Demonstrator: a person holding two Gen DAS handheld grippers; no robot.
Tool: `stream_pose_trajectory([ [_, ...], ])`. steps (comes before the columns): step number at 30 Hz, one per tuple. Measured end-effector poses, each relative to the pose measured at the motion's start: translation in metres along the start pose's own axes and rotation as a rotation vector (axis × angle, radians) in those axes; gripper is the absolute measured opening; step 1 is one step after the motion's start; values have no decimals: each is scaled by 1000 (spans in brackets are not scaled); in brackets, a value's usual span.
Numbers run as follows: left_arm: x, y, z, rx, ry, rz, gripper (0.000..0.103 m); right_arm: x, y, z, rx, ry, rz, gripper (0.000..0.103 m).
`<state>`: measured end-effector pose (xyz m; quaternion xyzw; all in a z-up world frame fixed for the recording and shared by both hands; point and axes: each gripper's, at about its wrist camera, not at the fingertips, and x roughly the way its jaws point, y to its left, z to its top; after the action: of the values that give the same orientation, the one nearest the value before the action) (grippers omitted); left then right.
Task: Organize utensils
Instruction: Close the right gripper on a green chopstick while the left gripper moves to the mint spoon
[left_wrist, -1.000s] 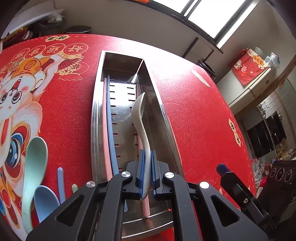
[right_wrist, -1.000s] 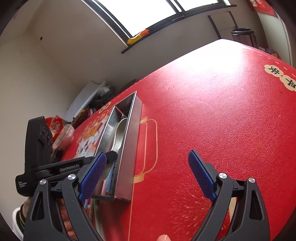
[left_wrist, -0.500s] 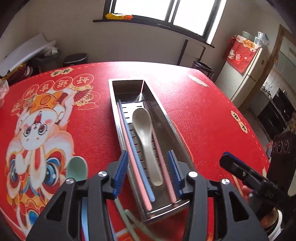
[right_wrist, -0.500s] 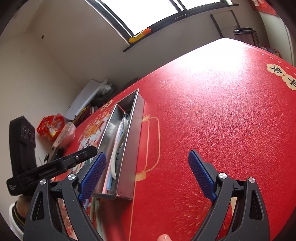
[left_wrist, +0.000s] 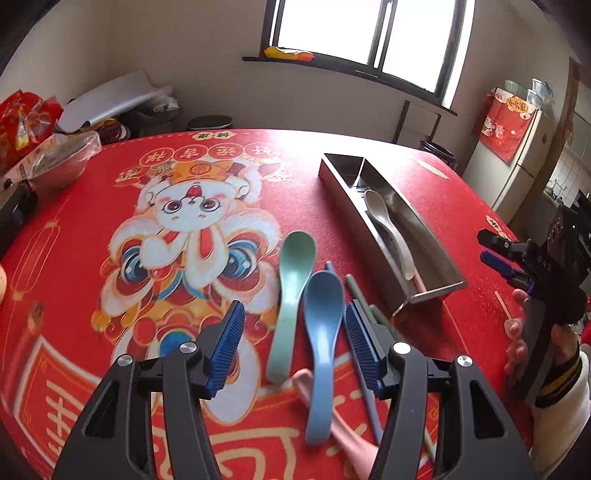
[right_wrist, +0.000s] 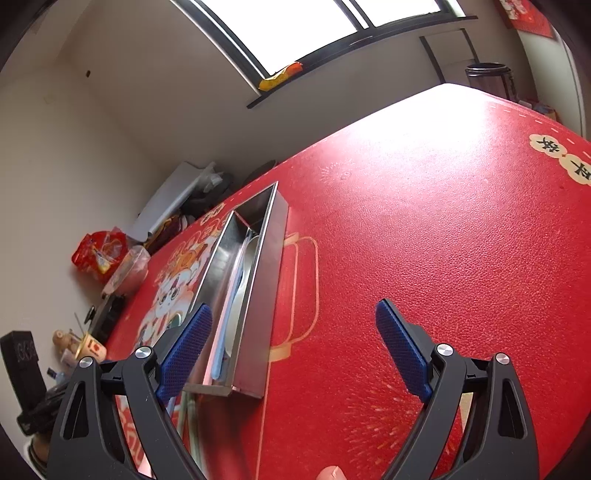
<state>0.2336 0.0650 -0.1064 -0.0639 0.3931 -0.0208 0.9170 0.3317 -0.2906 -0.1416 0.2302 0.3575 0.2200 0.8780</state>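
Observation:
A long steel tray (left_wrist: 436, 251) lies on the red tablecloth with a white spoon (left_wrist: 384, 221) and pink and blue sticks in it. My left gripper (left_wrist: 294, 310) hovers left of the tray, jaws opening, with nothing pressed between the pads. Below it on the cloth lie a green spoon (left_wrist: 291, 280), a blue spoon (left_wrist: 321, 332), a pink spoon (left_wrist: 347, 439) and a green chopstick (left_wrist: 360, 295). My right gripper (right_wrist: 293, 310) stands open and empty above the cloth by the near end of the tray (right_wrist: 266, 295). That right gripper (left_wrist: 498, 254) also shows at the right of the left wrist view.
A covered bowl (left_wrist: 62, 162) and a red snack bag (left_wrist: 22, 122) sit at the table's far left. A black box (left_wrist: 14, 214) lies at the left edge. A person's hand (left_wrist: 517, 332) holds the right gripper. A fridge (left_wrist: 517, 158) stands beyond the table.
My left gripper opened and let go of the white spoon, which now lies in the tray. It then drew back and swung left over the loose spoons. The right gripper kept still.

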Motion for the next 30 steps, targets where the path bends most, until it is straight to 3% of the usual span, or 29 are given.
stream_pose_trajectory([
  [8, -11, 26, -31, -11, 16, -8, 56, -22, 17, -3, -66, -59, -65, 87],
  [14, -15, 33, -37, 1, -7, 7, 56, -27, 37, -21, -132, 56, -93, 87],
  [20, -16, 33, -46, 62, -36, 61, 60, -26, 68, -54, -314, 159, -163, 87],
  [30, -16, 42, -53, 33, -75, 11, 66, -9, 106, -91, -475, 272, -162, 87],
])
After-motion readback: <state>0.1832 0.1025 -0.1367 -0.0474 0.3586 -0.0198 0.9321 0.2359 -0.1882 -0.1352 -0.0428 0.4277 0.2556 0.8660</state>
